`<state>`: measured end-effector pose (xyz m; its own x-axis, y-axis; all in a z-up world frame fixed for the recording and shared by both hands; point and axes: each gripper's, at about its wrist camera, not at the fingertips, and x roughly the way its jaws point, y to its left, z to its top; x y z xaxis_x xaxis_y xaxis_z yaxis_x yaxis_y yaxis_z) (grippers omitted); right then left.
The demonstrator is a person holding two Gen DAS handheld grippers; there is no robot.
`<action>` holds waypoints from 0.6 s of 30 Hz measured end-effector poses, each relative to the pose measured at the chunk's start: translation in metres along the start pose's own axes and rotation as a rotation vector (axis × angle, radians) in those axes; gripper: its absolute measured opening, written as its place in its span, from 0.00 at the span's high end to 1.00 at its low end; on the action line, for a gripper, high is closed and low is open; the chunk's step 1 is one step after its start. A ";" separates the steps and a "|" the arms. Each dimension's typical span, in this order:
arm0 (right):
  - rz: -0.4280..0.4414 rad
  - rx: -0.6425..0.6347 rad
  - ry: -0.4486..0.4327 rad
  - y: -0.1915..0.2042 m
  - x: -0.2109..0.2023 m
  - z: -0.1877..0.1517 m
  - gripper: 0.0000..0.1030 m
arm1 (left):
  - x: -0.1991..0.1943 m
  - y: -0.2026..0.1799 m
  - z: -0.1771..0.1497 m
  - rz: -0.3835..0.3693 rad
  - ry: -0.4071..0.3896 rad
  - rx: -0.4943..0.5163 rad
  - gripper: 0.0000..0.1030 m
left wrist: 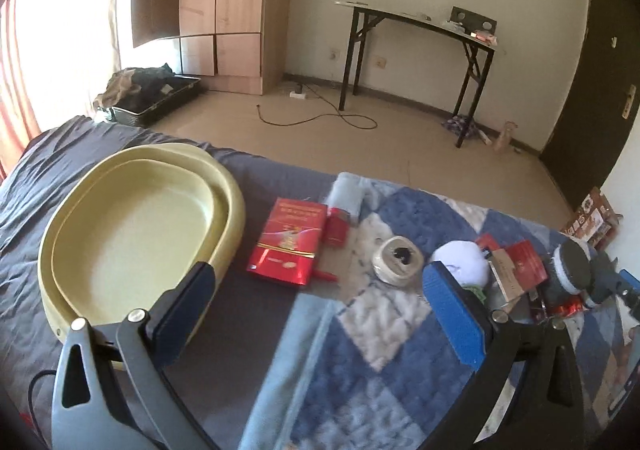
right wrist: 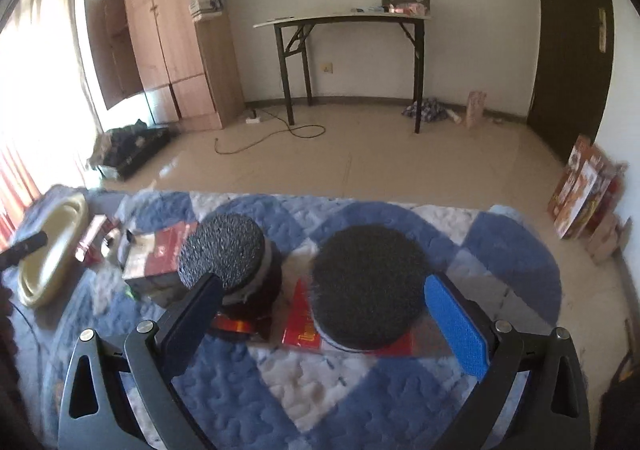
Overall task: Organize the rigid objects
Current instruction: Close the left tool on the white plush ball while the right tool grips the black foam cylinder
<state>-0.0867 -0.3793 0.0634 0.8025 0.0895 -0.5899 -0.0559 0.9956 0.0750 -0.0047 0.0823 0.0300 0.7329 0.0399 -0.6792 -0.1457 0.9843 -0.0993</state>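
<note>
Both jaws wide, left gripper (left wrist: 320, 302) over quilt (left wrist: 352, 370), right gripper (right wrist: 324, 314) above black pads (right wrist: 368, 290)

In the left wrist view, the yellow basin (left wrist: 132, 234) has its near rim hidden behind the left gripper's dark finger (left wrist: 188, 306). The cluster of boxes (left wrist: 516, 266) at the right is partly covered by the blue finger (left wrist: 456, 318) and blurred, so its print cannot be read. In the right wrist view, the flat red packet (right wrist: 302, 320) lies mostly under a dark round pad (right wrist: 368, 286). The basin (right wrist: 52, 254) there is smeared, and the small things on the far table (right wrist: 344, 17) are too small to tell.
</note>
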 end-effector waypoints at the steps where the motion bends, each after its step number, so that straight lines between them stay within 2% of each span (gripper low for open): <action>1: 0.004 0.015 0.006 -0.004 0.000 0.000 0.00 | 0.003 0.000 0.000 0.004 0.003 0.008 0.00; 5: -0.034 0.014 0.006 -0.005 -0.004 0.003 0.00 | 0.017 -0.002 -0.003 -0.022 0.028 0.030 0.00; 9: -0.020 0.005 0.043 -0.010 0.001 0.003 0.00 | 0.025 -0.008 -0.005 -0.053 0.042 0.043 0.01; 15: 0.018 -0.010 0.063 -0.016 -0.001 0.006 0.00 | 0.022 -0.050 -0.010 -0.188 0.026 0.130 0.00; 18: -0.001 -0.024 0.073 -0.016 0.005 0.005 0.00 | 0.022 -0.078 -0.015 -0.256 0.025 0.173 0.00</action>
<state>-0.0790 -0.3945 0.0634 0.7571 0.0894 -0.6471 -0.0699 0.9960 0.0558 0.0128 0.0034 0.0119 0.7146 -0.2153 -0.6656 0.1586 0.9766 -0.1455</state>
